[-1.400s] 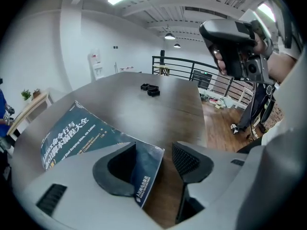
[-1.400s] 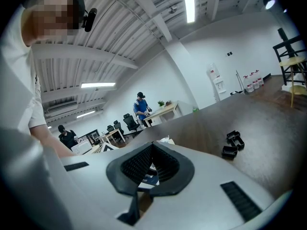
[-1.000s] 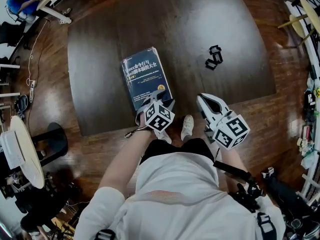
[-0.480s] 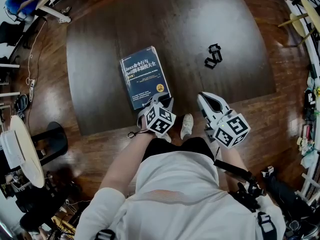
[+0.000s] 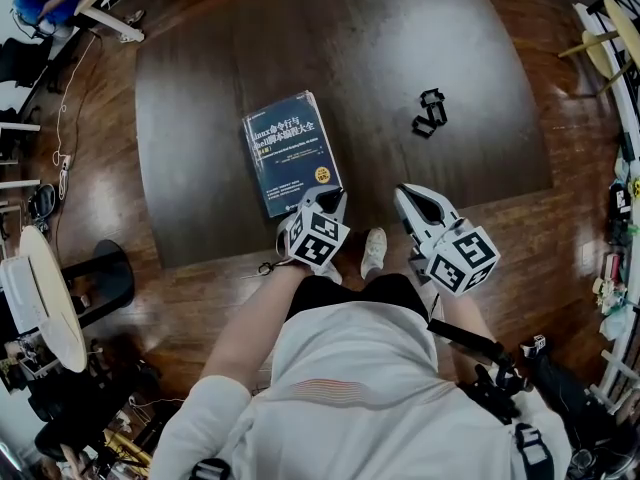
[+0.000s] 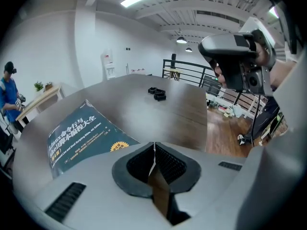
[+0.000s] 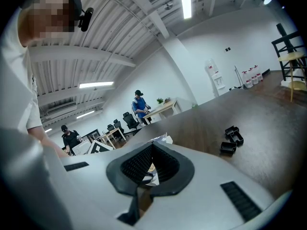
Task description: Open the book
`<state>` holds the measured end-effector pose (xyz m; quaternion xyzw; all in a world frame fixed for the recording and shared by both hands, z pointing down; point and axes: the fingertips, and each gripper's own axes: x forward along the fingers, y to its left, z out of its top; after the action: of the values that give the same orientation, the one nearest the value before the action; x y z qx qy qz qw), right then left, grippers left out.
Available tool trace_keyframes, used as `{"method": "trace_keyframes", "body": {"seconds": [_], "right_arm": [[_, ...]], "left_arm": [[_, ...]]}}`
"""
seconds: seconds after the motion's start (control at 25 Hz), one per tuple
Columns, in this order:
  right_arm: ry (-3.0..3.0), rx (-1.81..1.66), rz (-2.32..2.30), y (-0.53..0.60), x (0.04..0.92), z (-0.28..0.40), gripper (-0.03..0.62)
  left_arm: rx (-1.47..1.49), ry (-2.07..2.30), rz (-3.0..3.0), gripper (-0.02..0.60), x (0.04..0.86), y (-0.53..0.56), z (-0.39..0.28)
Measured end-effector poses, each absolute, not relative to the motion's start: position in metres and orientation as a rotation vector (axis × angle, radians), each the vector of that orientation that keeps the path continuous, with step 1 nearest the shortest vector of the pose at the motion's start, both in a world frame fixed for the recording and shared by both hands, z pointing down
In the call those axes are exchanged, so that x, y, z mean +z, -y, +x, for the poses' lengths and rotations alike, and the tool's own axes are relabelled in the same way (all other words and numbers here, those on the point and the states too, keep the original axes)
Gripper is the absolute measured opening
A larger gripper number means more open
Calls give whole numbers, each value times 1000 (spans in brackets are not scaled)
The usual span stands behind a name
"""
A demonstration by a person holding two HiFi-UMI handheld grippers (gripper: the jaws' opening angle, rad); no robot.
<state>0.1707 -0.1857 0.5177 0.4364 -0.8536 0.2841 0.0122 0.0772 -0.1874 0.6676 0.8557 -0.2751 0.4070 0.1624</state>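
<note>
A closed dark blue book (image 5: 290,153) with a white title lies flat on the dark table (image 5: 400,48); it also shows at the left of the left gripper view (image 6: 79,135). My left gripper (image 5: 333,198) sits at the book's near right corner. Its jaws have just been closing and now meet (image 6: 154,145), with a thin pale sliver of the cover's edge pinched between the pads. My right gripper (image 5: 408,196) hangs by the table's near edge, right of the book and apart from it. It is shut (image 7: 152,145) and holds nothing.
Black clips (image 5: 429,114) lie on the table's right half, also visible in the right gripper view (image 7: 231,140). A white shoe (image 5: 374,251) stands on the wooden floor below the table's near edge. Desks, chairs and people are far off at the left.
The left gripper's jaws, spread around the book's near corner a second ago, have closed together there, and the gripper has rolled slightly. The right gripper has not moved.
</note>
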Motion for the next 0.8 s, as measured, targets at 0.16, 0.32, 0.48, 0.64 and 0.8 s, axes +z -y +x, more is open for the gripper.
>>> {"method": "trace_keyframes", "body": {"seconds": [0.16, 0.32, 0.48, 0.64, 0.8], "right_arm": [[2666, 882, 1353, 186, 517, 169, -8], [2679, 872, 1329, 187, 513, 163, -8], [2691, 868, 1292, 190, 512, 156, -8], [2707, 859, 1248, 191, 507, 143, -8], [2726, 848, 1189, 193, 506, 125, -8]], "left_arm": [[1069, 793, 2437, 18, 656, 188, 76], [928, 850, 2430, 18, 631, 192, 68], [797, 930, 2417, 17, 602, 197, 53], [663, 1009, 2396, 17, 572, 198, 30], [526, 1127, 2355, 16, 546, 198, -7]]}}
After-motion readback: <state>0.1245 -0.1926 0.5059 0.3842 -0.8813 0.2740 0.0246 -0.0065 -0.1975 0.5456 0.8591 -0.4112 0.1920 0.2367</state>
